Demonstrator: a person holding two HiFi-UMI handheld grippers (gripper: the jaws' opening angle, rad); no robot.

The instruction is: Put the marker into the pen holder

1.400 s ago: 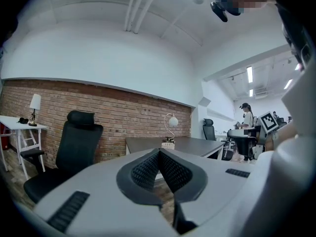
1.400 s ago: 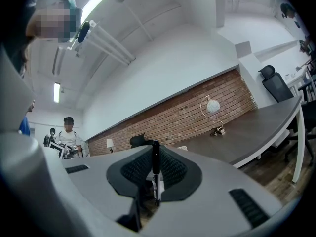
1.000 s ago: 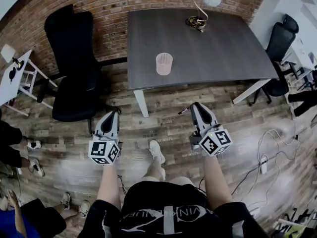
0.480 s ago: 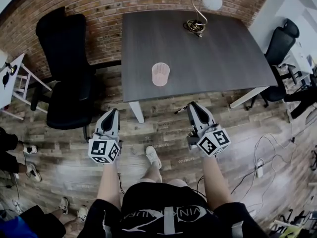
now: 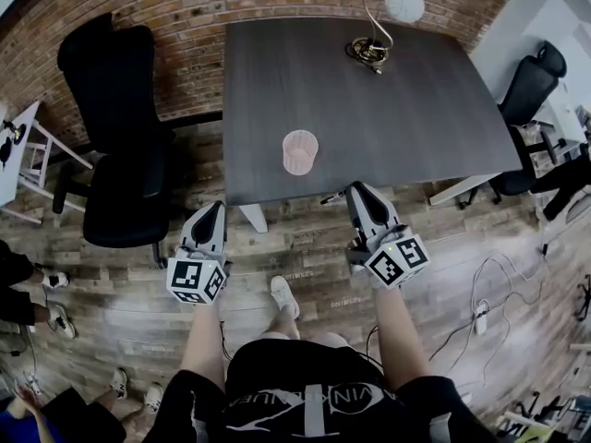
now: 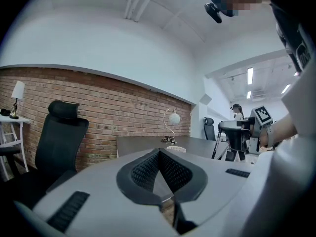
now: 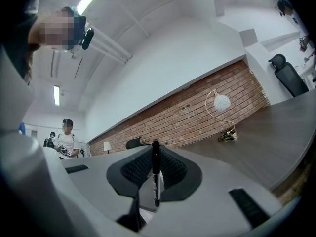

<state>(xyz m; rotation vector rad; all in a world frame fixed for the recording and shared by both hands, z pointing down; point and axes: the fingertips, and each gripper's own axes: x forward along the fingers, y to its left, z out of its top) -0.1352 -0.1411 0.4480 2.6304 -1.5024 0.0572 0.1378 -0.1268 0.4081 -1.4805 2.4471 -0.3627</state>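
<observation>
Right tool (image 5: 355, 192) clamped on black marker (image 7: 156, 172), lower centre; left tool (image 5: 212, 210) jaws together; pink pen holder (image 5: 299, 151) mid-frame on desk (image 5: 416, 109).

One left claw (image 5: 214, 207), one right claw (image 5: 355, 190). One marker (image 7: 156, 169). Ahead of both: one surface (image 5: 416, 109), one pen holder (image 5: 299, 151), one lamp (image 5: 373, 48).

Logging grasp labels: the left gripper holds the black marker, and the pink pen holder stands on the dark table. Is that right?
Not quite: the right gripper holds the black marker, clamped between its fingers in the right gripper view; the left gripper holds nothing. The pink pen holder does stand on the dark table.
</observation>
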